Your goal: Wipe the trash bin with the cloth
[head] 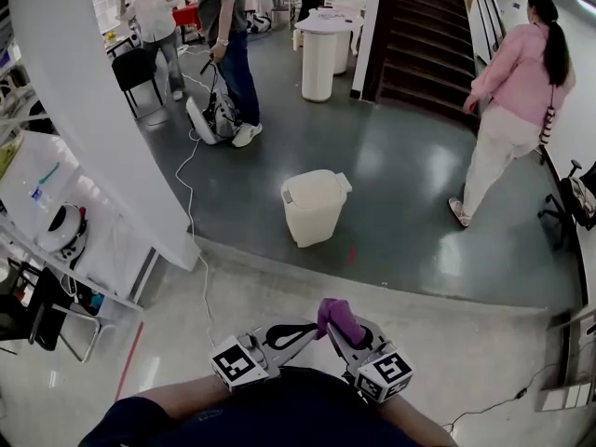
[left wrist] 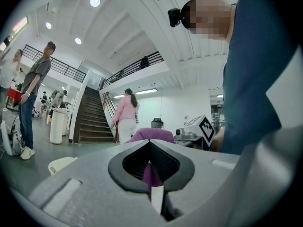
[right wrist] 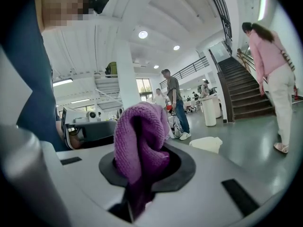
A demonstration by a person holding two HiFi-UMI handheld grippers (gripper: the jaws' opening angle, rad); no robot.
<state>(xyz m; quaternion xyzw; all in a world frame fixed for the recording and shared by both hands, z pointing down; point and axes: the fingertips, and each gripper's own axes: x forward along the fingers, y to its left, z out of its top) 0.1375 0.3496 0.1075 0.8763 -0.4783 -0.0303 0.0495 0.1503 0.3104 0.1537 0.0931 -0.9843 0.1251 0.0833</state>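
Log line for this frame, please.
phase: pre-wipe | right tool: gripping cloth | left tool: pinching cloth | trash bin: ahead, untouched

A: Tally on the floor?
B: One trash bin (head: 314, 208). One cloth (head: 341, 318).
A: People standing?
B: Three clear: person in pink (head: 517, 91), person in jeans (head: 230, 35), person in a white shirt (head: 155, 15). Others farther back are too small to count.
A: Claws?
B: Two: left claw (head: 303, 331), right claw (head: 337, 335). Also one staircase (head: 424, 45) and one black chair (head: 133, 67).

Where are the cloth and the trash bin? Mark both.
cloth (right wrist: 147, 145), right gripper view, on its bunched middle.
trash bin (head: 312, 220), head view, on its front wall.
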